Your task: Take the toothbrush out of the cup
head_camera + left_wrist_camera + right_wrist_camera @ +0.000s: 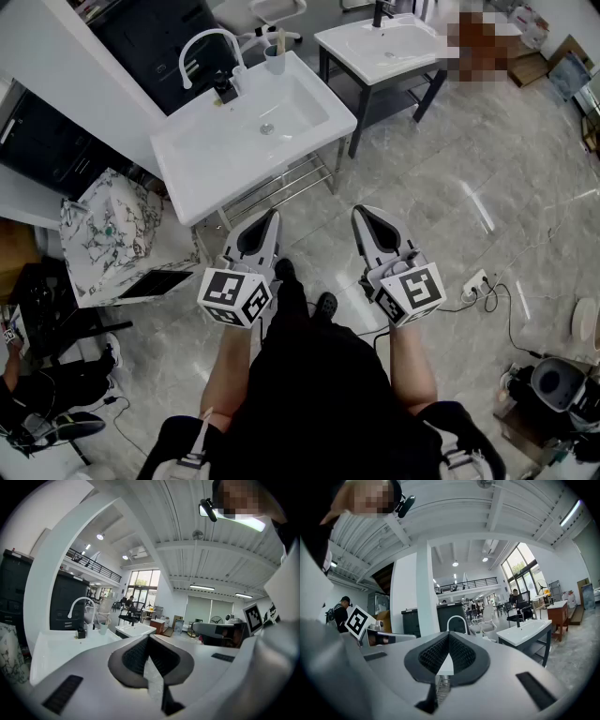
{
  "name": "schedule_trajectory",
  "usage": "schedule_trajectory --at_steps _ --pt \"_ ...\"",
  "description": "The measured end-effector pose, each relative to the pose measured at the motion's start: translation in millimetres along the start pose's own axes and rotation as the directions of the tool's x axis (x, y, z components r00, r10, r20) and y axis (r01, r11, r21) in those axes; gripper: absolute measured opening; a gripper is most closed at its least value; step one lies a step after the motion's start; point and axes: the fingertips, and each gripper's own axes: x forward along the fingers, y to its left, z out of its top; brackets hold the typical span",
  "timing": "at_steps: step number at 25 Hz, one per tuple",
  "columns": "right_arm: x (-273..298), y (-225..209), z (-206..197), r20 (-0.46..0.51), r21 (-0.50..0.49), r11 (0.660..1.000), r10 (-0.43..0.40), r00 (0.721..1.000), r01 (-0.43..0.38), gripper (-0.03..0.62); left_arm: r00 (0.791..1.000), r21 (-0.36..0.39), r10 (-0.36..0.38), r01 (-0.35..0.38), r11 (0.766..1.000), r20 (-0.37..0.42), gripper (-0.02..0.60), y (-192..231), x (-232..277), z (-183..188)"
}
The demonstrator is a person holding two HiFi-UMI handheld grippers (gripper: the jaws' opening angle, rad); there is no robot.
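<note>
A pale toothbrush stands in a light cup on the back right corner of the white sink, beside the curved white faucet. Both grippers hang over the floor in front of the sink, well short of the cup. My left gripper is shut with nothing in it, and so is my right gripper. In the left gripper view the cup is small and far beyond the closed left gripper. The right gripper view shows the closed right gripper and the faucet, but no cup.
A black item sits by the faucet base. A second sink on a dark frame stands to the right. A marble-patterned box lies left of the sink. A power strip and cables lie on the floor at right.
</note>
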Motion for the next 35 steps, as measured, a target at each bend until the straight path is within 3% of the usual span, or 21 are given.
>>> schedule_trajectory --at_steps 5,9,18,35 --pt "-5 4 2 0.023 0.006 1.000 0.013 1.000 -0.013 0.031 1.000 -0.006 -0.008 0.008 1.000 0.000 0.012 -6 5 -6" --pt "-16 -7 3 0.047 0.003 0.999 -0.033 0.998 0.033 0.031 1.000 -0.005 -0.030 0.030 1.000 -0.002 0.013 -18 10 -8" --pt "-12 -28 -4 0.037 0.047 0.998 -0.050 0.998 0.048 0.031 0.998 -0.006 -0.064 0.064 0.998 -0.013 0.012 -21 37 -10" --pt "110 -118 32 0.023 0.051 0.996 -0.081 0.996 0.079 0.031 0.993 -0.034 -0.114 0.115 0.993 0.028 0.012 55 171 37"
